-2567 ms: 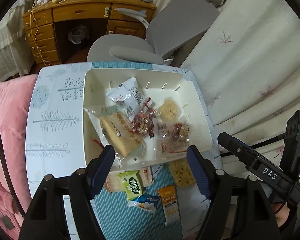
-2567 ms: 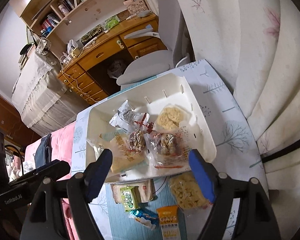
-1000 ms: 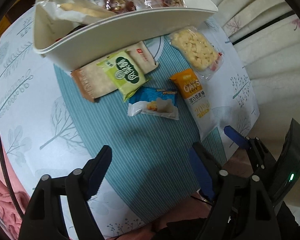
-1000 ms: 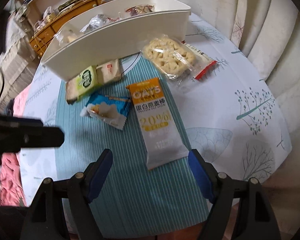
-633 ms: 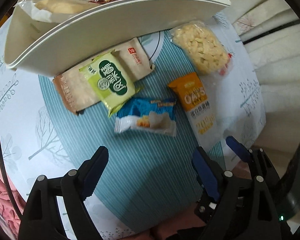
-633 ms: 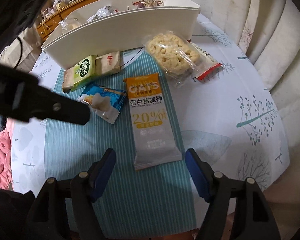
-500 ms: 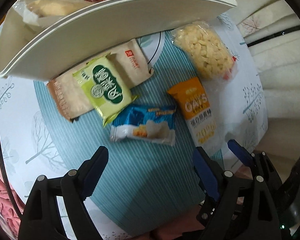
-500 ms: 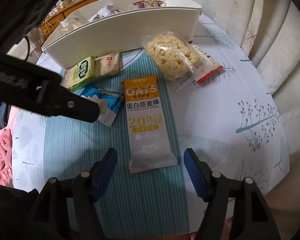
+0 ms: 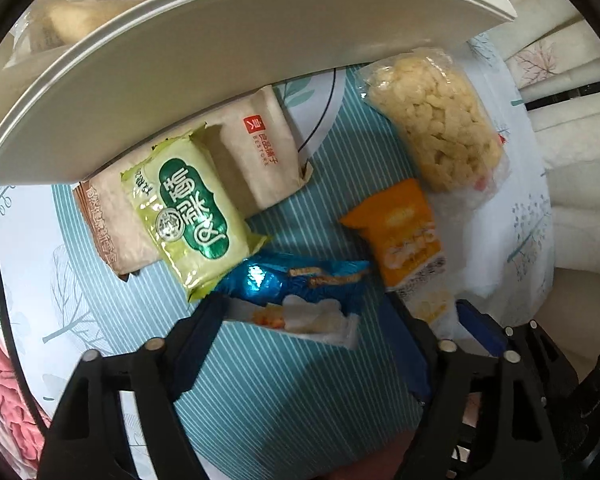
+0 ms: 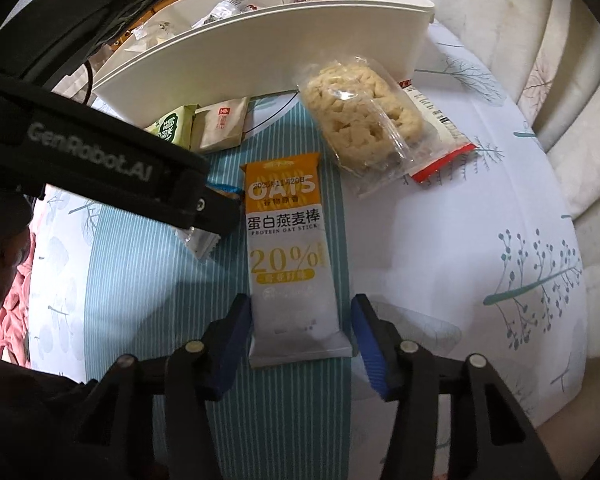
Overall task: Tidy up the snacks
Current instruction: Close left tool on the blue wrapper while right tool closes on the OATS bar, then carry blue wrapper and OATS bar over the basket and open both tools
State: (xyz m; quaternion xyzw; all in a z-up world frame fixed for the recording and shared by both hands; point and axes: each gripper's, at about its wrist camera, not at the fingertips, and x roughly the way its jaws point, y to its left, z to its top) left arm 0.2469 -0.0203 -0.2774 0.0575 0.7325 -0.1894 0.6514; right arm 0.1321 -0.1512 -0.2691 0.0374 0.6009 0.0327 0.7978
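Observation:
A white bin (image 9: 220,52) holding several snacks stands at the back of the table; it also shows in the right wrist view (image 10: 268,44). In front of it lie a green pack (image 9: 192,208), a beige pack (image 9: 260,148), a blue-and-white pack (image 9: 300,300), an orange-and-white oat bar (image 10: 288,256) and a clear bag of puffed snack (image 10: 360,120). My left gripper (image 9: 308,320) is open, its fingers either side of the blue pack. My right gripper (image 10: 298,328) is open, its fingers either side of the oat bar's near end.
A teal striped mat (image 10: 140,280) covers the white tree-print tablecloth (image 10: 520,240). A cream curtain or sofa (image 10: 560,60) is at the right. Pink bedding (image 9: 0,400) lies at the left. The left gripper's body (image 10: 80,160) crosses the right wrist view.
Both grippers have come down from above the bin to the loose snacks in front of it. The left one has closed in around the blue pack, the right one around the oat bar.

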